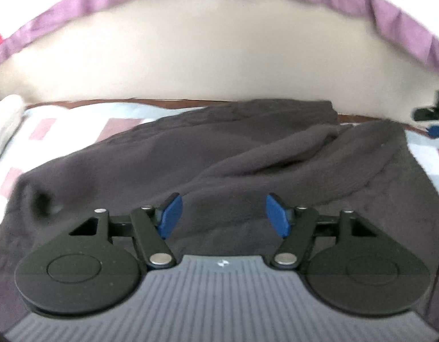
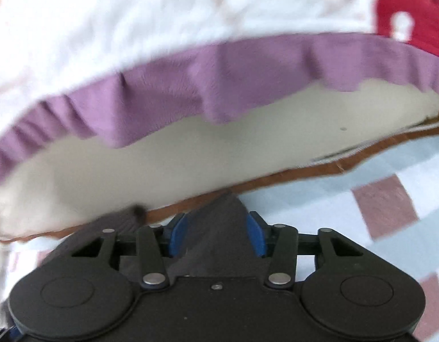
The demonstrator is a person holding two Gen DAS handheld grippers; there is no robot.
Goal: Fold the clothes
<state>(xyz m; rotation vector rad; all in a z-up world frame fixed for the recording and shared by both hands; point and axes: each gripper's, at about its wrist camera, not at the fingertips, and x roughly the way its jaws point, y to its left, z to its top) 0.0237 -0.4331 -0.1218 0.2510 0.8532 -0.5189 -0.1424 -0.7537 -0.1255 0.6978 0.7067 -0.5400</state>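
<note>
Garment: a dark grey fleece top point(image 1: 219, 154) lies rumpled on the bed's checked sheet point(image 2: 361, 176), its far edge close to the brown bed rail point(image 2: 247, 182), with a thick ridge of cloth running across its middle.
Landmark: the brown bed rail, with a pale wall point(image 1: 208, 62) behind it and a purple-frilled blanket point(image 2: 191, 91) hanging above.
Left tool: the left tool point(image 1: 223, 215) hovers over the near half of the top, on the side away from the rail; its blue pads point(image 1: 171, 216) are spread wide with nothing between them.
Right tool: the right tool point(image 2: 216, 236) is close up to the rail with a peak of the grey cloth rising between its pads. The pads look parted and not pressing on the cloth, though blur makes contact hard to judge.
Step in hand: probably letting go of one corner beside the rail, with the fold itself not yet made; the top is bunched, not flat.
Next move: both tools likely need a fresh hold on an edge, then a pull away from the rail to smooth the ridge before folding one half over.
</note>
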